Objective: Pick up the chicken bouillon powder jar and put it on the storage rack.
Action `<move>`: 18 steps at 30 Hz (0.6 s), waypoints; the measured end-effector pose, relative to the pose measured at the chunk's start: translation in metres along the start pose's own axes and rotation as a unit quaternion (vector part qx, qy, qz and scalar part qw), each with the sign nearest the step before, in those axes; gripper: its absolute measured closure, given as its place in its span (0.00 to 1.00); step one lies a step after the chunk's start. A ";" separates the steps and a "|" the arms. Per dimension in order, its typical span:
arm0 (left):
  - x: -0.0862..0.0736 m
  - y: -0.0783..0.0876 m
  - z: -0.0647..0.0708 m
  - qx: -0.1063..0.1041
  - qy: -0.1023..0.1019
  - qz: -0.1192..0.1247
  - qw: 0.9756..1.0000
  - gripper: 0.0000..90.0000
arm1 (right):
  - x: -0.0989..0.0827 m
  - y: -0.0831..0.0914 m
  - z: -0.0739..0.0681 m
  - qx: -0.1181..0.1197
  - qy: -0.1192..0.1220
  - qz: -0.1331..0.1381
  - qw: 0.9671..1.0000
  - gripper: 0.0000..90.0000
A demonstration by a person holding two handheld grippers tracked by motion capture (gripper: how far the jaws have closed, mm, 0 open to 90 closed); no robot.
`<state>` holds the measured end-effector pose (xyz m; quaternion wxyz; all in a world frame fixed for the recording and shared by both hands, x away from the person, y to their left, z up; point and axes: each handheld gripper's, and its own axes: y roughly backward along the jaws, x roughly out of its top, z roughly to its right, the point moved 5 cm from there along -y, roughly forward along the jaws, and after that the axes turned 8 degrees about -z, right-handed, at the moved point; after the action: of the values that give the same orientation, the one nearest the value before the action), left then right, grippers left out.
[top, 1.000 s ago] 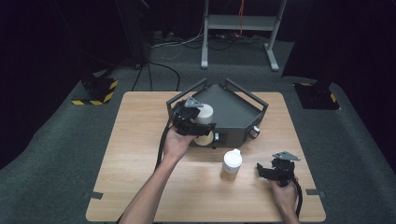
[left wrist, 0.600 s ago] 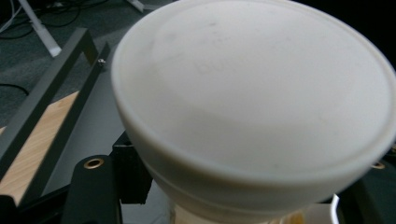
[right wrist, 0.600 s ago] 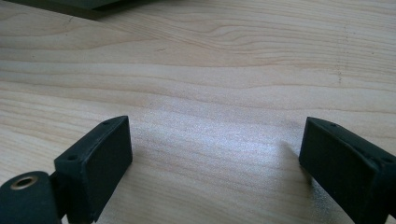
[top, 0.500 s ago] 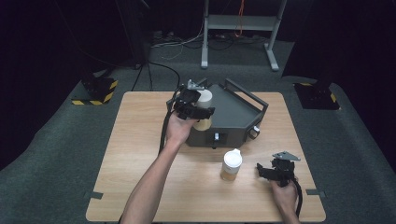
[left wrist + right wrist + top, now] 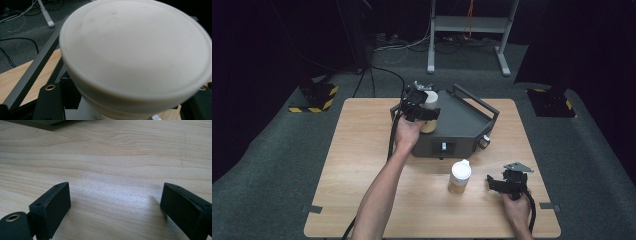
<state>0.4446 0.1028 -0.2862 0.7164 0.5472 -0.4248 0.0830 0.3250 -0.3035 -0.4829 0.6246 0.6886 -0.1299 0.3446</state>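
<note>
Left gripper [image 5: 428,113] holds a white-lidded jar [image 5: 430,111] of tan contents, jaws clamped on its sides, above the near-left part of the dark grey tray [image 5: 464,120]. In the left gripper view the jar's lid [image 5: 136,53] looms right in front of the lens. Looks like a loading step: the jar seems bound for the tray, so the next move likely calls for a level lowering onto the tray floor, then release. Right gripper [image 5: 501,184] rests on the wooden table [image 5: 357,165], jaws wide apart and empty. Count: two jars, the second jar [image 5: 459,176] standing on the table between tray and right gripper; one tray.
</note>
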 end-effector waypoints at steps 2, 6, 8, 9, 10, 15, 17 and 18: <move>0.000 -0.002 0.000 0.003 0.001 0.000 1.000 0.38 | 0.000 0.000 0.000 0.000 0.000 0.000 1.000 0.10; 0.000 -0.008 0.000 0.013 0.006 -0.001 1.000 0.38 | 0.000 0.000 0.000 0.000 0.000 0.000 1.000 0.10; -0.001 -0.010 0.000 0.017 0.008 0.001 1.000 0.38 | 0.000 0.000 0.000 0.001 0.000 0.000 1.000 0.10; -0.001 -0.010 0.000 0.017 0.008 0.001 1.000 0.38 | 0.000 0.000 0.000 0.001 0.000 0.000 1.000 0.10; -0.001 -0.012 0.001 0.020 0.005 0.000 1.000 0.38 | 0.000 0.000 0.000 0.001 0.000 0.000 1.000 0.10; -0.001 -0.015 0.002 0.023 0.003 -0.002 1.000 0.38 | 0.000 0.000 0.000 0.000 0.000 0.000 1.000 0.10; -0.002 -0.017 0.003 0.023 0.004 -0.003 1.000 0.38 | 0.000 0.000 0.000 0.001 -0.001 0.000 1.000 0.10; -0.002 -0.017 0.003 0.023 0.004 -0.003 1.000 0.38 | 0.000 0.000 0.000 0.001 -0.001 0.000 1.000 0.10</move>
<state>0.4520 0.0946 -0.2996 0.7055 0.5646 -0.4181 0.0931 0.3252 -0.3036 -0.4829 0.6242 0.6892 -0.1299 0.3442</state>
